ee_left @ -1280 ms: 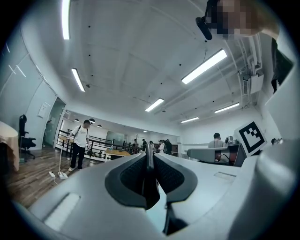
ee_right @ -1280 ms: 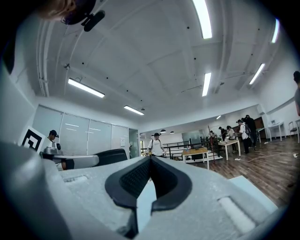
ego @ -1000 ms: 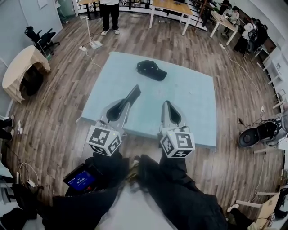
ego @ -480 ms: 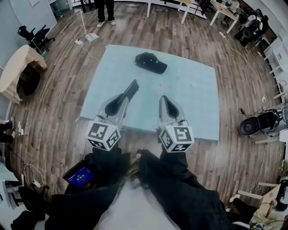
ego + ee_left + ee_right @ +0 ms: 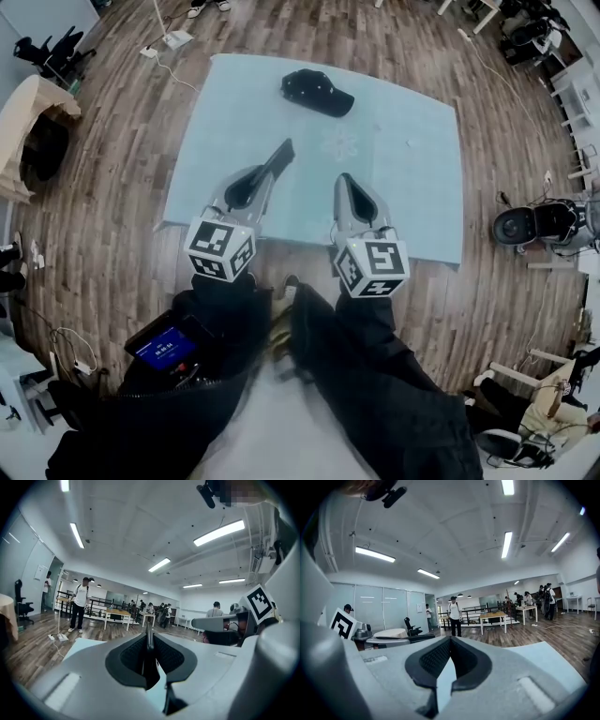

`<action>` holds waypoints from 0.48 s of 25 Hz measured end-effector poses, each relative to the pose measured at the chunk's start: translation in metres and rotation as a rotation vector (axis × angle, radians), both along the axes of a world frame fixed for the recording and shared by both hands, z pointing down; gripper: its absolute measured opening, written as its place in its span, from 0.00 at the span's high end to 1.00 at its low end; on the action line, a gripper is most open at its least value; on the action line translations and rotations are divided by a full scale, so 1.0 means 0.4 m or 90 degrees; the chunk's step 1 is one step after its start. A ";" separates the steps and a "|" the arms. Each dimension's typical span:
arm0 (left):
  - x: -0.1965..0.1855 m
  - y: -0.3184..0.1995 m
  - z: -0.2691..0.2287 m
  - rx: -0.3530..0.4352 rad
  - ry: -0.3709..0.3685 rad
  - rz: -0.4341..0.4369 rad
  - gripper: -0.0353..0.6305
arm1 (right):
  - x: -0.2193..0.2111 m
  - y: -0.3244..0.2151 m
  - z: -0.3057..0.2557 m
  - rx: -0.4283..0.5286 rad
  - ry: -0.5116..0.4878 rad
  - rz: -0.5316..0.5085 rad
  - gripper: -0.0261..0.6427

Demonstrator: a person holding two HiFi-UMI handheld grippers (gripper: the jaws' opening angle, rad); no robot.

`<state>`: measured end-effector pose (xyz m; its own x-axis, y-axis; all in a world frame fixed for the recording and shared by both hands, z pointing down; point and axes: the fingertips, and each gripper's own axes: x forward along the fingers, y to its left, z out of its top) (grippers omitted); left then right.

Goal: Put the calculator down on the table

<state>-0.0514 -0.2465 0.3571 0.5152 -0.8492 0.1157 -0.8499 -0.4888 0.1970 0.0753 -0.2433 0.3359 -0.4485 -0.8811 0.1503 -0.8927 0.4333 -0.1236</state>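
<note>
- Calculator (image 5: 279, 157): thin, dark slab, clamped edge-on in the left hand-held gripper (image 5: 263, 177), far end jutting past the jaw tips toward the middle of the table.
- Seen from the head view over the near left part of the table (image 5: 412, 187); carried in the grip, not lying flat on the surface.
- In the left gripper view, a narrow dark edge standing upright between the two black pads, both pads pressed against it, jaws parted only by its thickness.
- Right hand-held gripper (image 5: 346, 180): just beside the left one, pointing the same way over the near edge of the table; jaw tips closed together, nothing between them, only the pale blue surface visible through the gap behind the tips.
- Square-marker cube at the back of each hand-held gripper, dark sleeves (image 5: 375, 375) behind both.
- Table itself: pale blue, rectangular, bare apart from a black cap (image 5: 317, 92) near the far edge, well apart from both hand-held grippers.
- Around the table, brown wooden floor (image 5: 112, 187).
- At the person's waist, lower left in the head view, a small device with a lit blue screen (image 5: 164, 347).
- To the right on the floor, a dark round-bodied machine (image 5: 525, 225); kind unclear.
- At far left, a round piece of furniture under a beige cloth (image 5: 28, 108) and a black office chair (image 5: 52, 56).
- In the background of the left gripper view, a person in a white shirt (image 5: 79, 604) standing near wooden-topped desks, more people further back, strip lights overhead.
</note>
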 end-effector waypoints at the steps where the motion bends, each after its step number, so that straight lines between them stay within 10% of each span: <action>1: -0.004 -0.007 0.026 -0.014 -0.006 -0.001 0.88 | -0.003 -0.007 0.019 -0.012 0.003 0.000 0.97; 12: -0.036 -0.055 0.286 -0.116 -0.063 -0.034 0.88 | -0.052 -0.077 0.297 -0.151 0.024 -0.029 0.97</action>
